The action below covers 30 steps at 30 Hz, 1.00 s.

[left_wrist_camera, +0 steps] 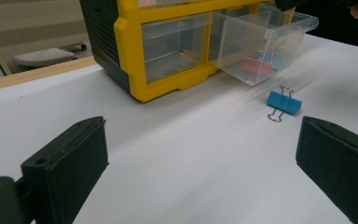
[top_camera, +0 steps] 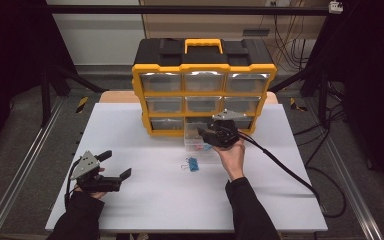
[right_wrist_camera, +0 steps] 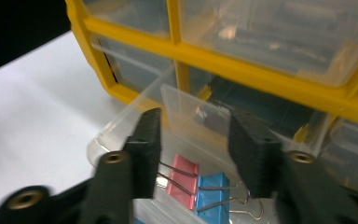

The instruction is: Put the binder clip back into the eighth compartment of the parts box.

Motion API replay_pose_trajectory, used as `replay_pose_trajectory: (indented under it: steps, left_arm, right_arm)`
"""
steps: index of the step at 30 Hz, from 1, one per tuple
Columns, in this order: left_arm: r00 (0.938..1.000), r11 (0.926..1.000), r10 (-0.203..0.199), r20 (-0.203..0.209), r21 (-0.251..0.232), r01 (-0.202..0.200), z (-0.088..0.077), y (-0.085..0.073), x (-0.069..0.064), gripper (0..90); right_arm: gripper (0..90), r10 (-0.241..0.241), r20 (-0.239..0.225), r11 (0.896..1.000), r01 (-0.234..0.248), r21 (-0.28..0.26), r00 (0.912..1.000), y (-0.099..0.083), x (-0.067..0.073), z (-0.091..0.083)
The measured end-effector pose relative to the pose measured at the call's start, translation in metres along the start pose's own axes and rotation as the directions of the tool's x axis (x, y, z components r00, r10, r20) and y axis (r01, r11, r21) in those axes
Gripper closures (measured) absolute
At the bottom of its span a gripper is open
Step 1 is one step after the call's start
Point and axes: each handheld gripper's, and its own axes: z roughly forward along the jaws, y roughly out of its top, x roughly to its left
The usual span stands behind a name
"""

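Right gripper [right_wrist_camera: 193,154] fingers apart over the pulled-out clear plastic drawer [right_wrist_camera: 121,126], pink binder clip [right_wrist_camera: 182,179] and blue binder clip [right_wrist_camera: 213,196] inside; left gripper [left_wrist_camera: 200,172] fingers apart.

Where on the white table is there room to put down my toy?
The wide bare patch between the left gripper and the blue clip is free, as is the table's right side beyond the cable. It is crowded around the pulled-out drawer below the yellow organizer.

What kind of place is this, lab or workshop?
Most likely a lab recording bench: a white table inside a dark metal frame, loose cables hanging behind, and a yellow drawer organizer staged with binder clips for handheld grippers.
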Motion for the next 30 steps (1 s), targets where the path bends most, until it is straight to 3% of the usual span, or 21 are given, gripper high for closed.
replay_pose_trajectory:
  steps: [3,6,7,11,15,21,30]
  left_arm:
    - [1.0000,1.0000,-0.001,0.000,-0.001,0.001,0.000,0.000,0.000,1.3]
    - [1.0000,1.0000,-0.002,0.000,-0.001,0.002,0.000,0.000,0.000,1.3]
    - [1.0000,1.0000,-0.002,0.000,-0.001,0.002,0.000,0.000,0.000,1.3]
    - [1.0000,1.0000,-0.002,0.000,-0.001,0.002,0.000,0.000,0.000,1.3]
    - [1.0000,1.0000,-0.003,0.000,-0.001,0.003,-0.001,0.000,0.000,1.3]
    - [1.0000,1.0000,-0.003,0.000,-0.001,0.003,0.000,0.000,0.000,1.3]
    - [1.0000,1.0000,-0.003,0.000,0.000,0.003,0.000,0.000,0.000,1.3]
  right_arm:
    - [34.9,-0.023,0.017,0.999,0.024,-0.044,0.9996,0.002,0.002,-0.008]
    - [29.2,-0.027,0.026,0.998,0.029,-0.060,0.9993,0.002,0.004,-0.013]
    - [26.5,-0.048,0.028,0.996,0.050,-0.073,0.9984,0.002,0.004,-0.015]
    - [11.2,-0.050,0.035,0.992,0.054,-0.118,0.9981,0.003,0.008,-0.026]
    - [3.7,-0.046,0.050,0.989,0.053,-0.141,0.9977,0.004,0.011,-0.035]
    - [0.4,-0.041,0.044,0.986,0.048,-0.158,0.9982,0.003,0.015,-0.044]
    - [0.3,-0.077,0.024,0.986,0.080,-0.147,0.9967,-0.005,0.025,-0.052]
